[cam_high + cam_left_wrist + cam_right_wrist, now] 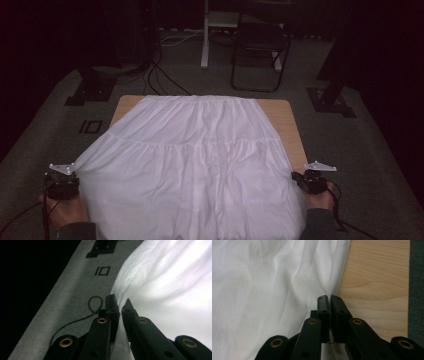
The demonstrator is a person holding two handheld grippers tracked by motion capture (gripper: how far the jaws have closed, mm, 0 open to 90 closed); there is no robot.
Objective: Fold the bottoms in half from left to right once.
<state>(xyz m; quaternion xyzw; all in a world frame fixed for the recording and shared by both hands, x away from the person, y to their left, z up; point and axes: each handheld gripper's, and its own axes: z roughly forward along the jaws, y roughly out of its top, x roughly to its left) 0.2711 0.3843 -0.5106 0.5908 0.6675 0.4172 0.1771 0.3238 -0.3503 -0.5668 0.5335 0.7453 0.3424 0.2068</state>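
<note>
A white tiered skirt [195, 165] lies spread over a wooden table [284, 115], its waistband at the far edge. My left gripper [70, 170] holds the skirt's near left edge, lifted off the table's side; in the left gripper view the gripper [120, 302] is shut on the bunched white cloth [160, 277]. My right gripper [299, 179] sits at the near right edge; in the right gripper view the gripper [329, 298] is shut on the skirt's hem [334, 277], beside bare wood [377, 280].
Grey carpet [370, 165] surrounds the table. A black folding chair [260, 50] and a white stand leg [205, 45] are beyond the far edge. Black frame feet [90, 90] [332, 97] flank the table, with cables [160, 75] on the floor.
</note>
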